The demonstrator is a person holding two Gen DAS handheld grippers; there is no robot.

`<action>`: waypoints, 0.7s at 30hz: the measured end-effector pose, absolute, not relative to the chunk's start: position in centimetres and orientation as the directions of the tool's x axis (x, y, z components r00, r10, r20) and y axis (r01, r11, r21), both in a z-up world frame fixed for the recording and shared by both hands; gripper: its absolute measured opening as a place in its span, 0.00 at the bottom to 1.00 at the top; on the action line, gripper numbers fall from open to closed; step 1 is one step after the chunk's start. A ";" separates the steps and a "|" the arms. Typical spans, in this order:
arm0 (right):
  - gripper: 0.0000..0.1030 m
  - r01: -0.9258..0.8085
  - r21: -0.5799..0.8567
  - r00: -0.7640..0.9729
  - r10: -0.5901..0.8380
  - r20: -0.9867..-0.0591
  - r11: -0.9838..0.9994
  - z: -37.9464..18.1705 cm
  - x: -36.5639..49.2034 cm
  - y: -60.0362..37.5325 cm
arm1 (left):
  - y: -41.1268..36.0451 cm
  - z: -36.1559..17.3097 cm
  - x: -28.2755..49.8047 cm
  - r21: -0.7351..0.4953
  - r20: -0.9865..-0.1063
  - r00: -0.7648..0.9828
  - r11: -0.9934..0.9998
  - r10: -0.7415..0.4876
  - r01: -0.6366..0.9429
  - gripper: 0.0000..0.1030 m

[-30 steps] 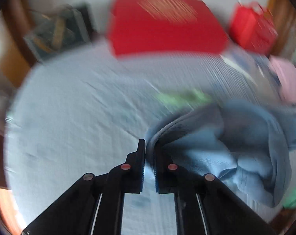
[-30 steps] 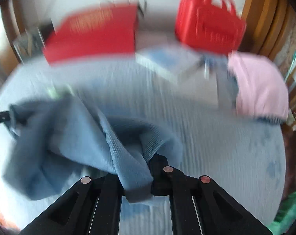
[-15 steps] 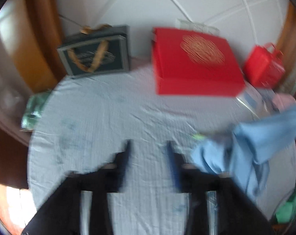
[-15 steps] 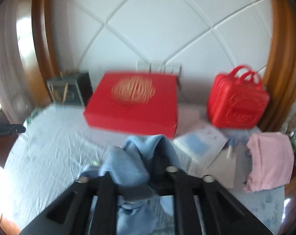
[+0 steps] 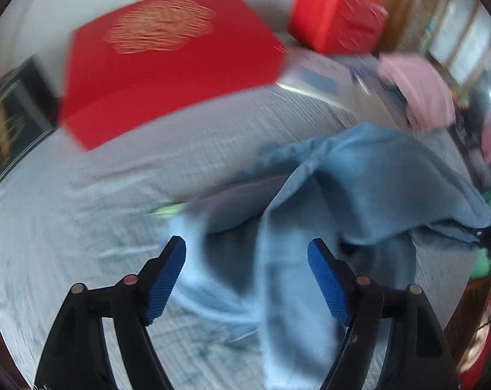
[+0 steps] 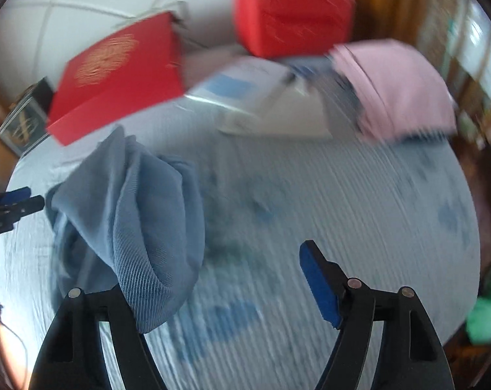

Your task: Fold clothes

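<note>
The left gripper [image 5: 247,248] has its jaws spread wide, grasping nothing, with the crumpled blue garment [image 5: 359,188] lying on the bed [image 5: 66,214] just beyond and between its fingers. The right gripper [image 6: 245,260] is likewise released; the blue garment [image 6: 131,214] drapes over its left finger, heaped toward the bed's left edge. Along the far edge sit a red box [image 6: 115,74], a red bag [image 6: 290,9] and a folded pink garment [image 6: 398,87].

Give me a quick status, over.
Left gripper open, right gripper open. Blue garment crumpled, unfolded, draped over right gripper's left finger. Nothing blocking.
</note>
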State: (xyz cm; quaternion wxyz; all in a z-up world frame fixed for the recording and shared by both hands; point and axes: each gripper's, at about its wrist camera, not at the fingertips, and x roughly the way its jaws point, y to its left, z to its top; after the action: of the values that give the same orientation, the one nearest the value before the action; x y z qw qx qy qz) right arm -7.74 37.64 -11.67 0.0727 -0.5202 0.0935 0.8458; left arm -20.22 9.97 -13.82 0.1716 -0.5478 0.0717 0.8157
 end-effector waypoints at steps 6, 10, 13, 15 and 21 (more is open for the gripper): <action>0.73 -0.287 0.115 -0.415 0.016 -0.910 -0.951 -13.3 -4.8 40.7 | 12.6 -18.6 -20.7 -0.008 -0.958 -0.268 -0.948 0.098 -0.318 0.08; 0.76 -0.266 0.172 -0.456 -0.034 -0.890 -0.948 -12.8 -3.9 40.6 | 5.9 -13.8 -19.6 0.112 -0.887 -0.458 -0.990 -0.062 -0.084 0.03; 0.88 -0.219 0.244 -0.508 -0.103 -0.855 -0.945 -11.8 -3.9 39.9 | -3.0 -10.6 -18.0 0.065 -0.864 -0.491 -0.991 -0.113 0.115 0.03; 0.88 -0.135 0.275 -0.533 -0.164 -0.830 -0.952 -11.0 -5.0 37.8 | -6.4 -10.6 -16.3 0.080 -0.874 -0.460 -0.981 -0.155 0.178 0.04; 0.88 0.159 0.298 -0.514 -0.337 -0.789 -0.941 -8.1 -8.7 29.9 | -14.9 -13.7 -11.0 0.188 -0.893 -0.316 -0.903 -0.320 0.385 0.04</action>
State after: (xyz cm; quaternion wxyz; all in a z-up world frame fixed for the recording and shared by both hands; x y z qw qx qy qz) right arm -8.69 29.87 -8.13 -0.1431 -0.4719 0.0943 0.8648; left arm -10.98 -14.86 -13.66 -0.2177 -0.5427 -0.0300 0.8107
